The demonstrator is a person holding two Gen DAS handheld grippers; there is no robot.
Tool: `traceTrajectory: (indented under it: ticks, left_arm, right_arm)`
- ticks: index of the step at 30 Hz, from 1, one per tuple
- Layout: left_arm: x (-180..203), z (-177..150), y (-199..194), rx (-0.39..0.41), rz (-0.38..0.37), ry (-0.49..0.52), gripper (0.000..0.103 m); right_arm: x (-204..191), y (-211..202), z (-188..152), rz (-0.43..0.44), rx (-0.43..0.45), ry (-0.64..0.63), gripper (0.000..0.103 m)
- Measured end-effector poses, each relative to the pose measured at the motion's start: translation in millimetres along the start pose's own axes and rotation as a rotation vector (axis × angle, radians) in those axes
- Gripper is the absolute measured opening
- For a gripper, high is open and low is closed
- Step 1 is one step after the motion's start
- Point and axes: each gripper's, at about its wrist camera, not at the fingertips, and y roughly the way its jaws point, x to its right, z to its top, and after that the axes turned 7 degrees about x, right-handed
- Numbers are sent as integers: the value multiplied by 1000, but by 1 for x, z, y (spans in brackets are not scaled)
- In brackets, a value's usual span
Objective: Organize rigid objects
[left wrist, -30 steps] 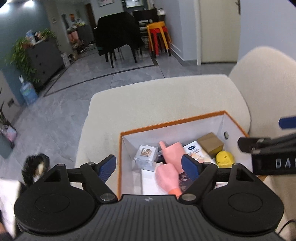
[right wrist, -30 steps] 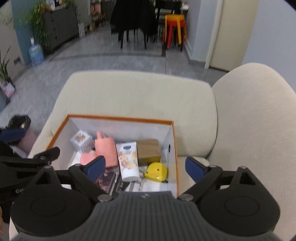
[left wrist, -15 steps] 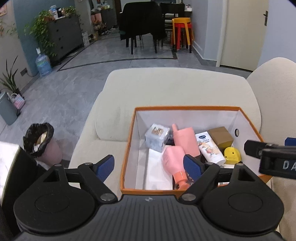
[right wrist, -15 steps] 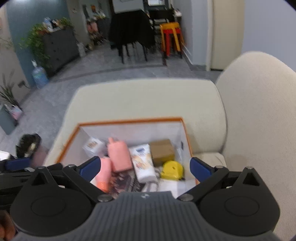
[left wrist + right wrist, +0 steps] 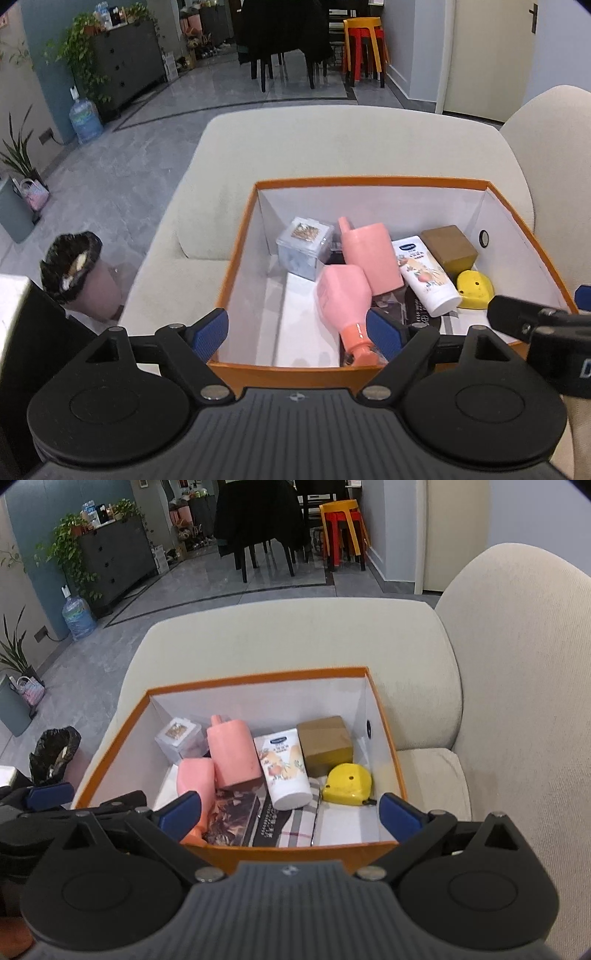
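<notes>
Box (image 5: pixel 236 853) of pink bottles (image 5: pixel 232 751), tube (image 5: pixel 284 771), tape measure (image 5: pixel 349 784); both claws (image 5: pixel 297 334) (image 5: pixel 290 812) apart.

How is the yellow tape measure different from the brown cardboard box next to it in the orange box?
The yellow tape measure is rounded and glossy; the brown cardboard box is square-edged and matte. The tape measure is smaller and sits nearer the cameras; the cardboard box sits behind it, closer to the far wall. Both lie along the right side of the orange box.
</notes>
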Motion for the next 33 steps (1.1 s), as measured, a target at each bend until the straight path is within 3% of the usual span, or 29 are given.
traceTrajectory:
  ticks: [8, 33]
  left_arm:
    - [-4, 1, -2, -4, 1, -17, 99]
    - [-1, 2, -6, -11, -5, -24, 99]
  right_arm:
    - [-4, 6, -7, -41, -10, -37, 101]
    - [-4, 1, -9, -59, 6, -46, 101]
